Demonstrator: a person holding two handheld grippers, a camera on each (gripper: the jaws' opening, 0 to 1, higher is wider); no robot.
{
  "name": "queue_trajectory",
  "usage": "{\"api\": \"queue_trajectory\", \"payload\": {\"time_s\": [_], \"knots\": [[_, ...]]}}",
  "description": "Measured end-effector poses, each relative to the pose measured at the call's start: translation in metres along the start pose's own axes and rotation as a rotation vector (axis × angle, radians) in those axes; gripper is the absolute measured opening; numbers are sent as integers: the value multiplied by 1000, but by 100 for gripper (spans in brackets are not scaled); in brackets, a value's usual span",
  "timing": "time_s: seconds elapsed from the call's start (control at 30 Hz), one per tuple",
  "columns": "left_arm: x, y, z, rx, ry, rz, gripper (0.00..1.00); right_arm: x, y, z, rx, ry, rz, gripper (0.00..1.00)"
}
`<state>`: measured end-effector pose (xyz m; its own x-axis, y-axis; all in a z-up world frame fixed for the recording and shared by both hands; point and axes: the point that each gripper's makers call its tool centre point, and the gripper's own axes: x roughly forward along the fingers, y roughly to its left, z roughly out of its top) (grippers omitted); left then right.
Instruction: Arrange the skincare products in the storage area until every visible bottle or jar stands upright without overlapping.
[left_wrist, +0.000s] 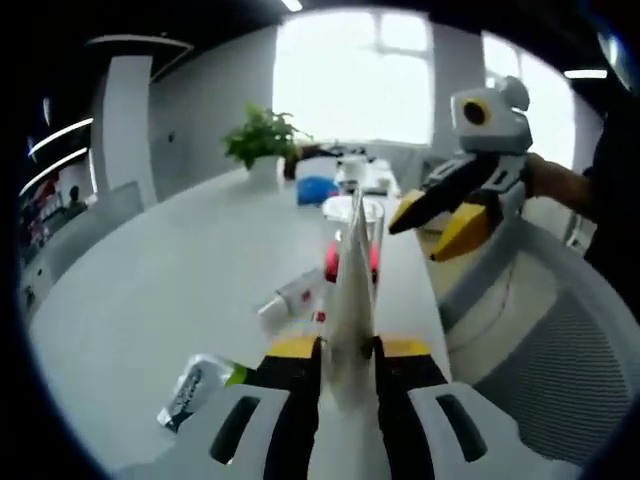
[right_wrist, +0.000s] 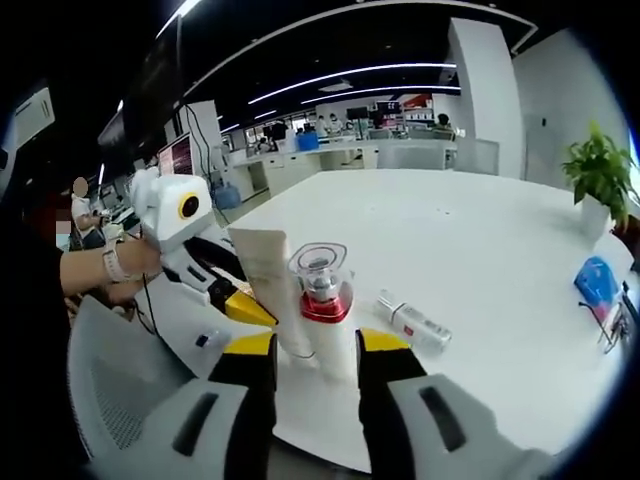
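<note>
In the left gripper view, the left gripper (left_wrist: 348, 350) has its 2 jaws pinched on a flat cream tube (left_wrist: 352, 290) that rises edge-on between them. Just left of the jaws a small green-capped tube (left_wrist: 196, 388) lies flat on the white table (left_wrist: 160, 280). Beyond it a white bottle (left_wrist: 292, 296) lies on its side. Behind the held tube stands a clear-capped bottle with a red collar (left_wrist: 372, 258). Farther back are a blue pouch (left_wrist: 318, 188) and a potted plant (left_wrist: 264, 138).

In the right gripper view, the right gripper (right_wrist: 316, 352) has its 2 jaws around the base of the red-collared bottle (right_wrist: 322, 300), which stands upright; whether the pads press it I cannot tell. The cream tube (right_wrist: 268, 280) stands just beside that bottle, held by the left gripper (right_wrist: 238, 292). The white bottle (right_wrist: 414, 322) lies to the right.
</note>
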<state>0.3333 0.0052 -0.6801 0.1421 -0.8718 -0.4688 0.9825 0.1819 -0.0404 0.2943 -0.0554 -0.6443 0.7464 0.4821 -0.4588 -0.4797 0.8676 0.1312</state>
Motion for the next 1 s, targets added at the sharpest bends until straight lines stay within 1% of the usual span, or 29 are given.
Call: {"api": "queue_trajectory", "payload": {"time_s": [0.1,0.17,0.23,0.33,0.43,0.57,0.67,0.7,0.77,0.83,0.9,0.97,1.0], "knots": [[-4,2,-1,-7,2,21,20,1,2,2,1,-1,6,37],[-7,3,-2,-22,5,35,23,1,3,3,-1,-5,11,38],[-10,4,-4,-36,7,51,28,1,4,4,-5,-6,13,40],[-15,4,-4,-43,6,67,29,1,5,5,-13,-7,15,42],[-21,5,-3,-64,1,92,37,0,5,6,-21,-7,16,45],[-28,4,-4,-80,-2,118,44,0,7,7,-33,-2,19,48],[-32,5,-5,-104,-2,136,54,-1,8,7,-45,3,22,51],[-34,4,-5,-113,-2,139,56,-1,9,7,-53,8,24,52],[-38,5,-5,-117,-8,156,58,-1,9,7,-64,14,22,54],[-43,5,-5,-136,-12,174,62,-1,10,7,-79,30,24,55],[-49,5,-3,-147,-31,190,66,-1,10,8,-91,28,23,58],[-54,2,-2,-152,-40,197,66,-2,11,9,-102,30,25,60],[-56,1,-2,-154,-41,199,68,-2,11,10,-110,31,23,62]]}}
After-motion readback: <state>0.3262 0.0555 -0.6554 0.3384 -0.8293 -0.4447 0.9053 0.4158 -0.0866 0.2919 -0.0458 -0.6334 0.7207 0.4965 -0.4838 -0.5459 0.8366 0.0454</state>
